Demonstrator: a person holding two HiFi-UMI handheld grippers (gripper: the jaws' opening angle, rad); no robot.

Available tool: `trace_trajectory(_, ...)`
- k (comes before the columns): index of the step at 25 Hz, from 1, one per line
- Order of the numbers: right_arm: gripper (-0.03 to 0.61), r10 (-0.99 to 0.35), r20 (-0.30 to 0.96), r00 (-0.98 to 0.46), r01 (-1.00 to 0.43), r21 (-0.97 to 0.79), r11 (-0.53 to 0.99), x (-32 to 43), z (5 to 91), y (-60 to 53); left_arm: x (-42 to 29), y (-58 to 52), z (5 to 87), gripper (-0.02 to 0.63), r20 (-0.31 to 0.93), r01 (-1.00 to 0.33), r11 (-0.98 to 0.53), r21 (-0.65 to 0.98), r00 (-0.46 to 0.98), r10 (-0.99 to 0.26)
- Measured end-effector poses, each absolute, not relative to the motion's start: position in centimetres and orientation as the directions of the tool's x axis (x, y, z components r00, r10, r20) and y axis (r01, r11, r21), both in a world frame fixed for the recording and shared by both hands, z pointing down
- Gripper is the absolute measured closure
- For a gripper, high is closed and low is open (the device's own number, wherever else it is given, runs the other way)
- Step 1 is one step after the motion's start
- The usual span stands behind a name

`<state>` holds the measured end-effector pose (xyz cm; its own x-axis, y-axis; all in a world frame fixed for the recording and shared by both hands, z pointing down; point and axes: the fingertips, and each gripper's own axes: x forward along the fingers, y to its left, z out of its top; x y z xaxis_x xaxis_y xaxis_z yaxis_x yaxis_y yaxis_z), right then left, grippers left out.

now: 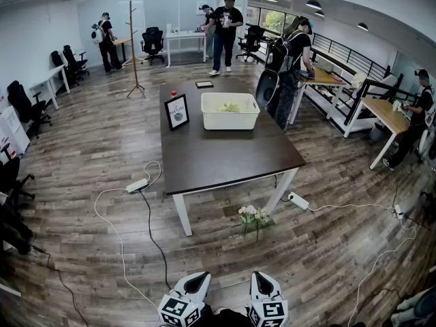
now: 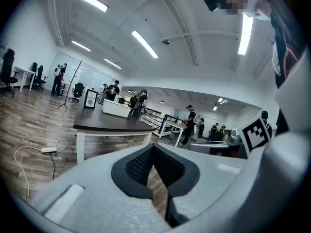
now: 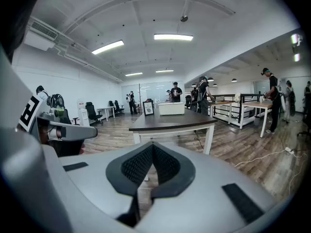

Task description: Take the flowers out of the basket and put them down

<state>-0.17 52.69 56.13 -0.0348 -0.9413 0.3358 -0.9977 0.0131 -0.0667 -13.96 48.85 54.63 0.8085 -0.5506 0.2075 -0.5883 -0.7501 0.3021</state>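
Observation:
A white basket point(image 1: 230, 111) stands at the far side of the dark table point(image 1: 225, 162), with something pale green inside; it also shows far off as the basket point(image 2: 115, 108) and the basket point(image 3: 170, 108) in the gripper views. A bunch of white flowers point(image 1: 253, 216) lies on the wooden floor by the table's near right leg. Both grippers are low at the bottom edge of the head view, well short of the table. My left gripper point(image 1: 196, 278) point(image 2: 153, 147) is shut and holds nothing. My right gripper point(image 1: 259, 278) point(image 3: 153, 145) is shut too, also without anything in it.
A framed picture point(image 1: 177, 112), a small dark frame point(image 1: 204, 84) and a red-capped bottle point(image 1: 173, 93) share the table. Power strips point(image 1: 137, 184) point(image 1: 298, 201) with cables lie on the floor. A coat stand point(image 1: 133, 46), desks, chairs and several people fill the back and right.

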Motion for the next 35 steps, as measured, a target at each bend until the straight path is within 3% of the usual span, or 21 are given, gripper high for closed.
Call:
trace_trajectory(12,0.574,-0.938,0.34,-0.07,-0.996,-0.07,0.049,-2.7,56.2,51.8,-14.8,48.1,54.4,0.606,0.205,-0.575,-0.763,0.296,0.818,-0.537)
trace_trajectory(23,0.572,-0.949,0.303,-0.086,-0.983,-0.181,0.031,-4.8,56.1,47.7,-16.8,43.7,54.5,0.606,0.185,-0.541,-0.786,0.299,0.841,-0.509)
trace_trajectory(35,0.572,-0.942,0.335,-0.018,-0.985,-0.169,-0.042,-7.4,57.5,45.3,-19.1,39.5,54.9,0.604,0.174,-0.502,-0.817,0.284,0.865,-0.471)
